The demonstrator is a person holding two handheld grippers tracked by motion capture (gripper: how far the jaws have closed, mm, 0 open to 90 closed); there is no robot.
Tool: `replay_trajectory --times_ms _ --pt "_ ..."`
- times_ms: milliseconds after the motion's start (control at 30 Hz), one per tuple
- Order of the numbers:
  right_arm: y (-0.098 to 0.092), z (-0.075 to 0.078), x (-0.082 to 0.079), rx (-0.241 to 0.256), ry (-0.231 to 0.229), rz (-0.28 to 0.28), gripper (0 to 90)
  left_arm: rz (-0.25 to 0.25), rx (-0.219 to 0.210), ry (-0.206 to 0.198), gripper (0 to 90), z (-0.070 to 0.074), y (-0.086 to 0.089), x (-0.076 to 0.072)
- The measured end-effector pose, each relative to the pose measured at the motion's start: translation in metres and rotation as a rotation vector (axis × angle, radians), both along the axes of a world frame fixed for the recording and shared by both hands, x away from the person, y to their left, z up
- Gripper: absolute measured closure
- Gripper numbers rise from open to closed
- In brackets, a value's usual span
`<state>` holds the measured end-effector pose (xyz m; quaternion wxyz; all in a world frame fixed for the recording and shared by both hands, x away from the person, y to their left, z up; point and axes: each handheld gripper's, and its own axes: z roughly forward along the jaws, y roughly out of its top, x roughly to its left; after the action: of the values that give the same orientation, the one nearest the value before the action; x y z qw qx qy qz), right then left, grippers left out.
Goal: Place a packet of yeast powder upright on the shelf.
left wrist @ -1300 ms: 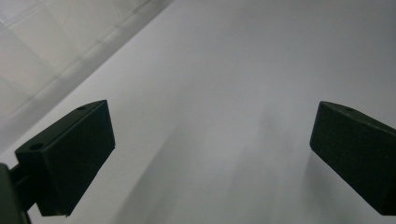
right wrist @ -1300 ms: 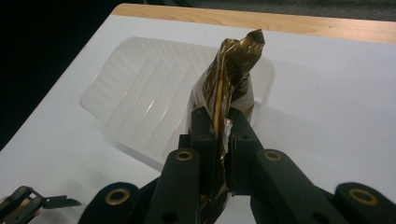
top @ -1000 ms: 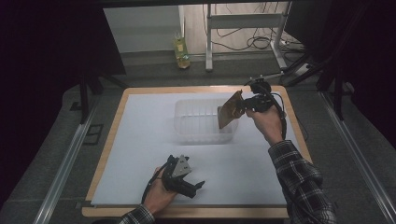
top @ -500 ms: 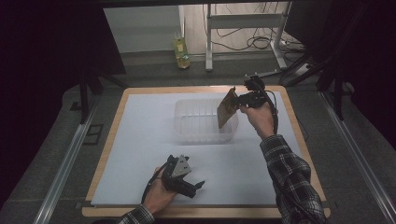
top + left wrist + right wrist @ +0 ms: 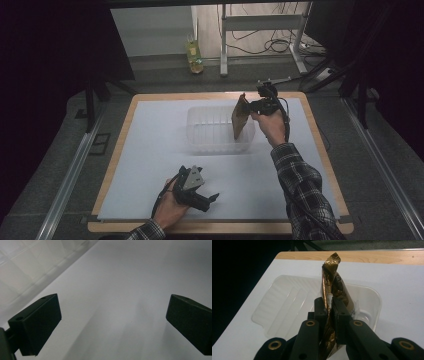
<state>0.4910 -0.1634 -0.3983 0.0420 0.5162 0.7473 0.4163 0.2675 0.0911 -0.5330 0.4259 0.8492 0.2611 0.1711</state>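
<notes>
Your right tool [image 5: 329, 305] is pinching the brown foil packet [image 5: 241, 117], held on edge over the right end of the clear tray [image 5: 210, 131], upper centre of frame. Looks light, thin and crinkly, probably slippery; grip flat near an edge. Left tool [image 5: 207, 198] is spread, empty, low on the worktop [image 5: 150, 150], lower centre.

I sit at a wooden table [image 5: 320, 145] covered by a white sheet [image 5: 150, 150]. Past its far edge the grey floor [image 5: 165, 62] runs to a pale wall [image 5: 150, 30]. A yellowish bottle [image 5: 194, 52] stands on the floor there, beside metal desk legs [image 5: 223, 37] and tangled cables [image 5: 280, 46]. Both sides of the room are dark.
</notes>
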Motion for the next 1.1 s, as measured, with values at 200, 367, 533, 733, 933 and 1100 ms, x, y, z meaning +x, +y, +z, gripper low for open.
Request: replay_trajectory --times_ms 200,367,533,733,933,1100 --pt "0.003 -0.006 0.003 0.017 0.005 -0.001 84.8 -0.004 0.005 0.002 0.0 0.000 -0.001 0.000" --pt "0.003 -0.009 0.003 0.040 0.004 0.002 85.4 -0.007 0.006 0.002 0.0 0.000 -0.001 0.000" --pt "0.003 -0.012 0.003 0.055 -0.001 0.004 85.6 -0.009 0.011 0.001 0.0 -0.001 -0.003 -0.001" --pt "-0.001 -0.013 0.003 0.058 -0.027 0.006 81.8 -0.006 0.007 0.002 0.0 -0.001 -0.001 0.000" --pt "-0.002 -0.011 0.002 0.059 -0.043 0.005 69.1 -0.002 0.003 0.001 0.0 0.000 0.000 0.000" --pt "0.000 -0.009 0.000 0.037 -0.065 0.020 58.3 -0.002 0.003 -0.001 0.0 0.000 0.000 0.000"
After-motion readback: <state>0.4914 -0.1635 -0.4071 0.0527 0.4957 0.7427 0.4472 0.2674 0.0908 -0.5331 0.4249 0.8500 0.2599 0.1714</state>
